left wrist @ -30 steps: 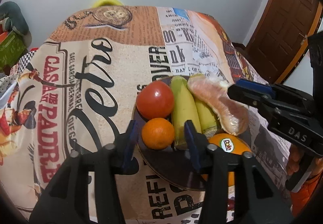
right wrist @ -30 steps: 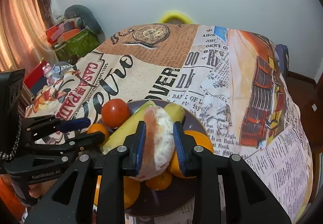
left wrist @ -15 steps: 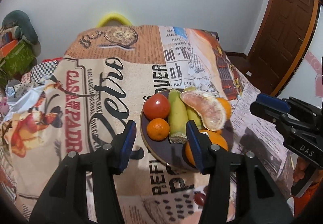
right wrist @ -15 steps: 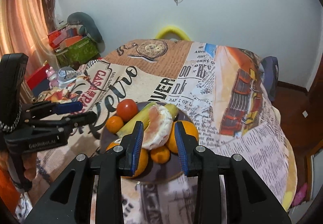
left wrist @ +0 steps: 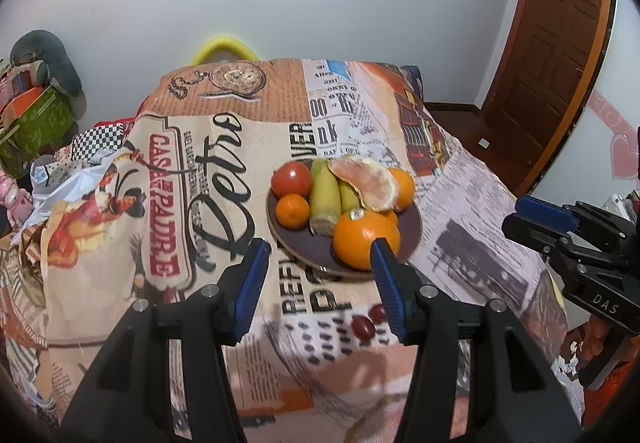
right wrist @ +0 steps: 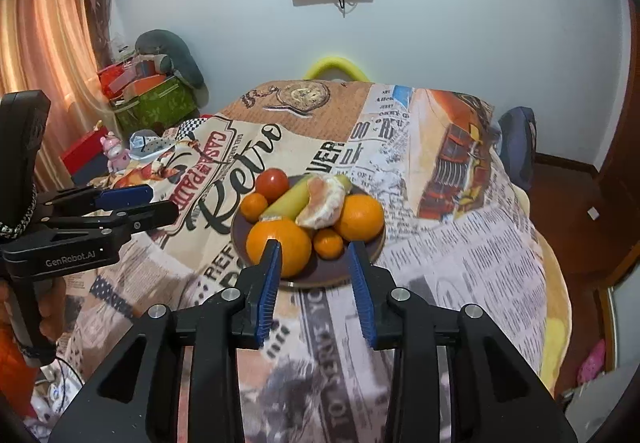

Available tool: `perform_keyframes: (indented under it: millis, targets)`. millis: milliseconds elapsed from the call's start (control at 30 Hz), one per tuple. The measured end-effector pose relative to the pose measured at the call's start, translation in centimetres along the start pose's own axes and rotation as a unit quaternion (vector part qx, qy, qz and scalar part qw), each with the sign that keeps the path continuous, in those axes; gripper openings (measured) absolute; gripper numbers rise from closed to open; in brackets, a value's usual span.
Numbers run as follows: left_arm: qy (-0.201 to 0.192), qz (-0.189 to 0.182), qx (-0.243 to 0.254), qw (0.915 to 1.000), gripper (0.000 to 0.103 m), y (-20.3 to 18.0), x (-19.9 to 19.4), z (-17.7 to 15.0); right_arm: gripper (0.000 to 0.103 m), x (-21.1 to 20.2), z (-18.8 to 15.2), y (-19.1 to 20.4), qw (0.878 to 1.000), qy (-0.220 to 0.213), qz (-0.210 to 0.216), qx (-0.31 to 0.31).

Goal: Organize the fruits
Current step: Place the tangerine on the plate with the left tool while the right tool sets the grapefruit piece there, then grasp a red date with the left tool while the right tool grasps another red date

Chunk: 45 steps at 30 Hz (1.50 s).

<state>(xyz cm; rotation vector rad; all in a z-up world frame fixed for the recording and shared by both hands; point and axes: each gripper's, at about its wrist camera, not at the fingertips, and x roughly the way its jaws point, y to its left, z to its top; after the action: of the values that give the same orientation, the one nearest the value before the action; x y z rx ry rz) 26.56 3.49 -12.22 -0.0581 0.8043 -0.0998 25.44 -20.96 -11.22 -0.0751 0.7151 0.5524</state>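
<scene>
My left claw (left wrist: 318, 263) is released with nothing between its blue pads, jaws opening, short of the plate (left wrist: 412, 221). My right claw (right wrist: 314, 263) is likewise released and empty, jaws opening, at the plate's near rim. On the dark plate, on the table (left wrist: 472, 203) with its newspaper-print cloth, lie a stickered orange (left wrist: 366, 239), a second orange (right wrist: 358, 217), two mandarins (left wrist: 293, 210), a tomato (left wrist: 291, 178), two green bananas (left wrist: 325, 195) and peeled citrus segments (left wrist: 370, 183) resting on top.
</scene>
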Motion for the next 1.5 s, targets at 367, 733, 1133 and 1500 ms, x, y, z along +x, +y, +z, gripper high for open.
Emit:
perform_keyframes:
  millis: [367,733,1133,1500]
  targets:
    - [0.056,0.006,0.017,0.9983,0.068,-2.0,2.5,-4.2,0.039,-0.3,-4.2,0.5,0.999,0.034,-0.010,-0.003]
    - [0.116,-0.012,0.024,0.9929,0.060,-2.9,7.6,-7.0,0.039,2.2,-5.9,0.2,0.997,0.072,-0.003,-0.007]
    - [0.118,-0.045,0.020,0.9918,0.020,-2.9,9.4,-7.4,0.039,5.8,-6.5,1.2,0.994,0.108,0.022,-0.014]
    - [0.090,-0.022,0.002,0.9957,0.020,0.6,6.8,-7.0,0.033,9.8,-5.6,3.8,0.989,0.130,0.057,-0.033]
